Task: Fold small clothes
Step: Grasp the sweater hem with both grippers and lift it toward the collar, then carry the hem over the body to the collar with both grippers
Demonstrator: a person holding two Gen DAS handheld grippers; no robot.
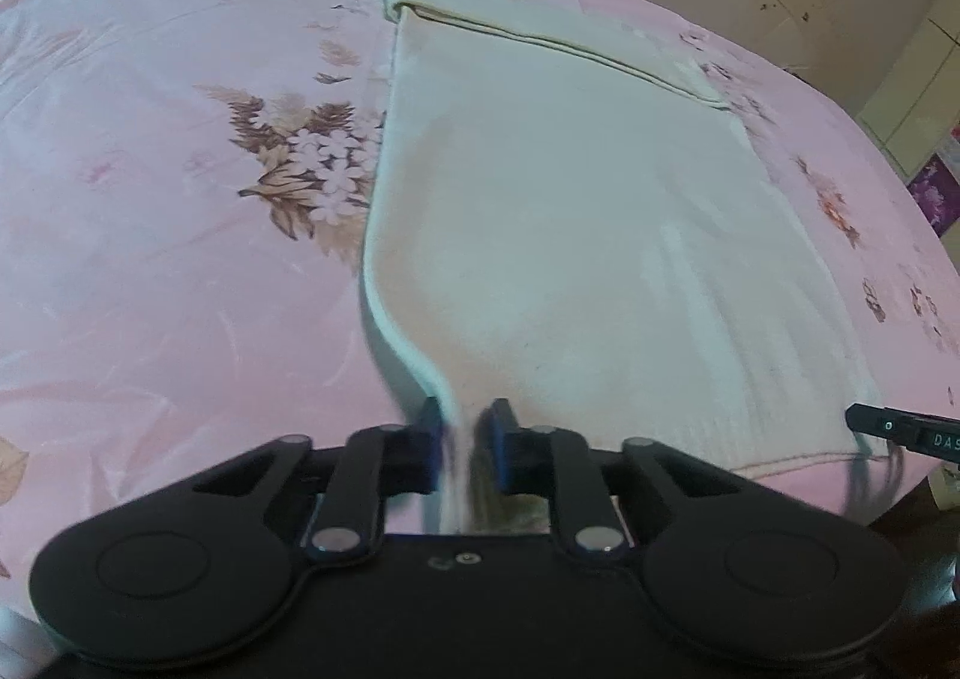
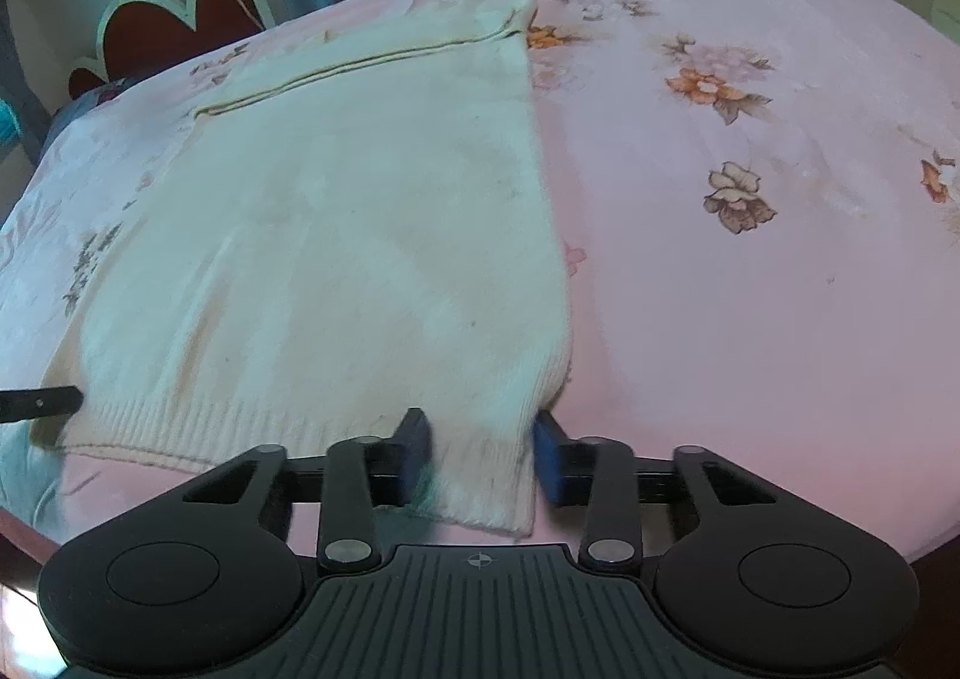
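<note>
Cream knitwear fills the middle of the left wrist view: a small sweater (image 1: 558,211) lies spread on the pink flowered bedsheet (image 1: 150,199), its far end already doubled over toward the upper centre of the frame. At the bottom centre our left tongs (image 1: 465,442) are pinched narrow on the near left corner of the hem, with cloth bunched between the blue pads, and the edge rises off the sheet there, we judge so that the corner can be carried over for a fold. The tip of the other tool pokes in at the lower right edge. In the right wrist view, our right tongs (image 2: 483,454) stand wide at the bottom centre, straddling the sweater's (image 2: 360,211) near right corner without gripping it, apparently lined up to close on it.
</note>
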